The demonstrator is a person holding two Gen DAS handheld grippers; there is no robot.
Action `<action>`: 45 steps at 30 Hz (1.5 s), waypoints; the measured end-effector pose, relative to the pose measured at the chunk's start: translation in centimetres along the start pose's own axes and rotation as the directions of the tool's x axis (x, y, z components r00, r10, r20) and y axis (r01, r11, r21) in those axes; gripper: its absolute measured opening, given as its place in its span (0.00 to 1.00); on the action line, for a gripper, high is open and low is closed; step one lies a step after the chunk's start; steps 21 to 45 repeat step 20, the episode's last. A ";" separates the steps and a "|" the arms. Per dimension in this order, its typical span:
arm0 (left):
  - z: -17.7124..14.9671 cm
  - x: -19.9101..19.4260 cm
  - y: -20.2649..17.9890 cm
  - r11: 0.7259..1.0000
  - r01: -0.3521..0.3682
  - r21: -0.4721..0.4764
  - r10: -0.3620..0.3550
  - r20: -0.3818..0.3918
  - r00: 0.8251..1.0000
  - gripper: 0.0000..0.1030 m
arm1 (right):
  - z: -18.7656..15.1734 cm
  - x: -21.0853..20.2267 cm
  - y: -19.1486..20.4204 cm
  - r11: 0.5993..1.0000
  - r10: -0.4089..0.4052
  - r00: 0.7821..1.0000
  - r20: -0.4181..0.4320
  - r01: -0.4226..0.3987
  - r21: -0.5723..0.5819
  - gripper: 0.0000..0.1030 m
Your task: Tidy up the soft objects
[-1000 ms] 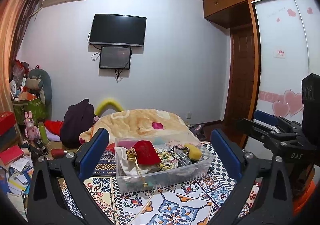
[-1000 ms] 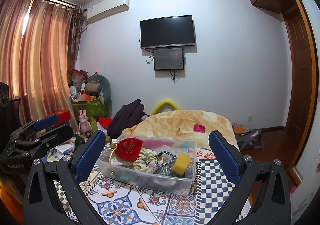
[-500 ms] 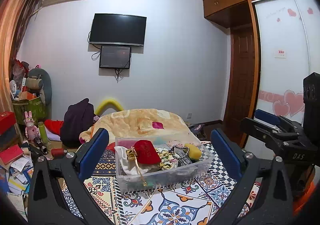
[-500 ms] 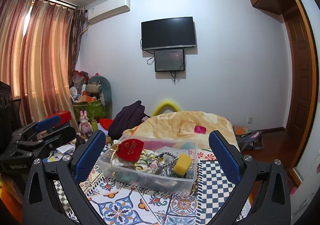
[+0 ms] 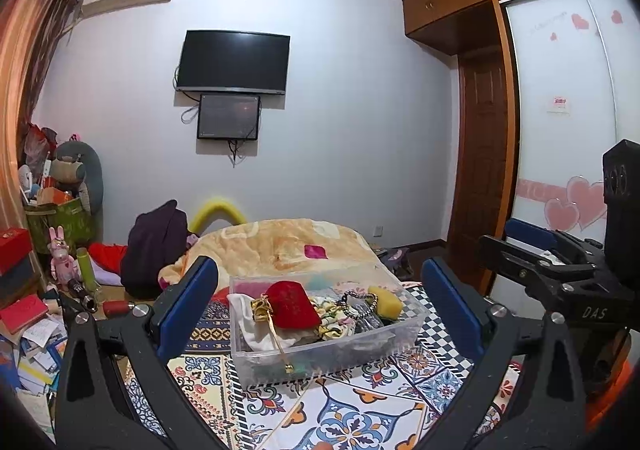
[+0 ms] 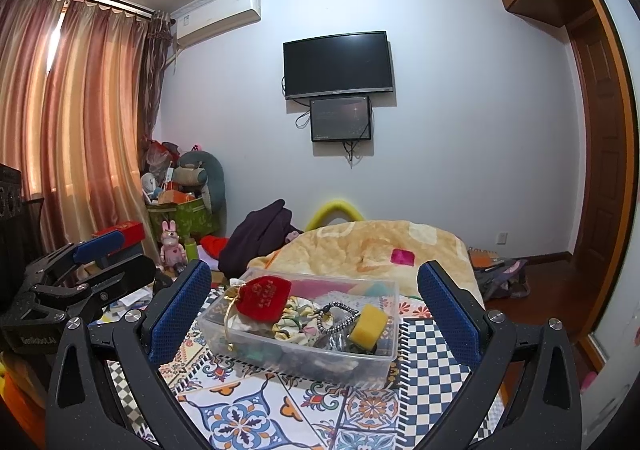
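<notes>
A clear plastic bin (image 5: pixel 256 364) (image 6: pixel 384 360) stands on a patterned cloth. It holds a red pouch (image 5: pixel 292 306) (image 6: pixel 262 298), a yellow sponge (image 5: pixel 386 298) (image 6: pixel 370 324), a dark bead bracelet (image 5: pixel 354 300) (image 6: pixel 336 314), white and floral fabrics and other small items. My left gripper (image 5: pixel 320 302) is open and empty, held before the bin; it also shows in the right wrist view (image 6: pixel 100 262). My right gripper (image 6: pixel 316 302) is open and empty, also before the bin; it shows in the left wrist view (image 5: pixel 524 246) at the right.
The patterned cloth (image 5: pixel 352 410) (image 6: pixel 240 414) covers the near surface. Behind the bin lies a yellow blanket (image 5: pixel 280 246) with a pink item (image 5: pixel 315 251). Dark clothing (image 5: pixel 154 246), a pink rabbit toy (image 5: pixel 60 254), red boxes and papers clutter the left side.
Both views shifted slightly; the bin sits a little higher in the frames. Both grippers stay open and empty.
</notes>
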State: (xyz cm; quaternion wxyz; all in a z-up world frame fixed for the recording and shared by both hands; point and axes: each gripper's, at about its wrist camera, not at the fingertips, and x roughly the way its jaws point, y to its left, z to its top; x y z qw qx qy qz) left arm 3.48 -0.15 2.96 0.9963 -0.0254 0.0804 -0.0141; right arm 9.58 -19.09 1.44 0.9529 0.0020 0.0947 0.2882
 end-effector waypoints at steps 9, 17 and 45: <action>-0.2 -0.1 -0.1 1.000 0.011 0.001 -0.011 -0.010 1.000 1.00 | 0.1 0.2 -0.1 1.000 0.000 1.000 0.002 0.000 -0.001 1.00; -0.1 -0.1 -0.1 1.000 0.009 0.002 -0.009 -0.011 1.000 1.00 | 0.1 0.2 0.1 1.000 -0.004 1.000 0.001 0.004 -0.001 1.00; -0.1 -0.1 -0.1 1.000 0.007 -0.001 -0.007 -0.015 1.000 1.00 | 0.1 0.3 0.2 1.000 -0.006 1.000 -0.001 0.006 -0.001 1.00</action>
